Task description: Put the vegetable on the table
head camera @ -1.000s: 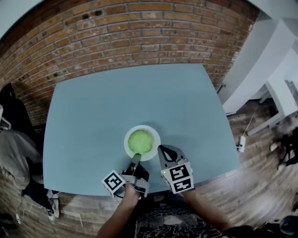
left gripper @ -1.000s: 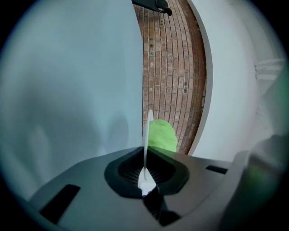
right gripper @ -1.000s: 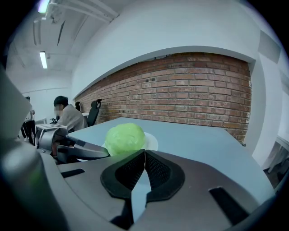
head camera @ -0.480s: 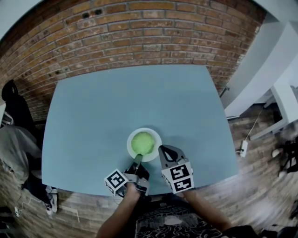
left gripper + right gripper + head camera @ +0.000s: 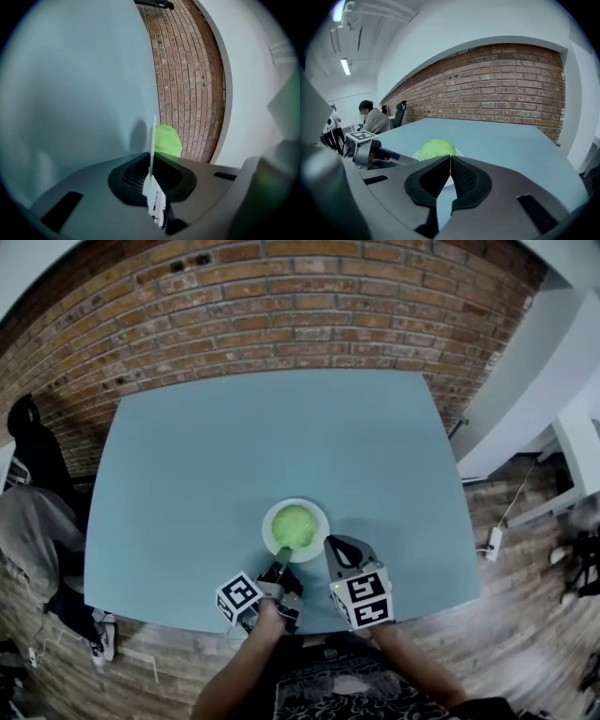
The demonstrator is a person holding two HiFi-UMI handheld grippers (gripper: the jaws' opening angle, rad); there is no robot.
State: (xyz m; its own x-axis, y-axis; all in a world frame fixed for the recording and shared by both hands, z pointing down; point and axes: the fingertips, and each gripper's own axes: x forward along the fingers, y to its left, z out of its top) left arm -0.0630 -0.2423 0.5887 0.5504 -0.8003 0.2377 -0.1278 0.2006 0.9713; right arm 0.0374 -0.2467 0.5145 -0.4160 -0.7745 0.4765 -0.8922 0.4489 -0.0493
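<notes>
Green vegetable (image 5: 294, 526) is sitting on the white plate (image 5: 322, 521), straight ahead of both tongs. Our left tongs (image 5: 280, 563) are pinching the plate's near rim; our right tongs (image 5: 336, 546) are hovering closed and empty beside it, so probably grabbing next.

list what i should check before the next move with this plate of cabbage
1. Left hand-held gripper grip on the white plate: shut on its rim, ok.
2. Cabbage seated in the middle of the plate: ok.
3. Right hand-held gripper free to help: shut and empty, ok.
4. Plate fully resting on the table: cannot tell.
5. Bare table surface beside the plate for setting the cabbage down: ok.
</notes>
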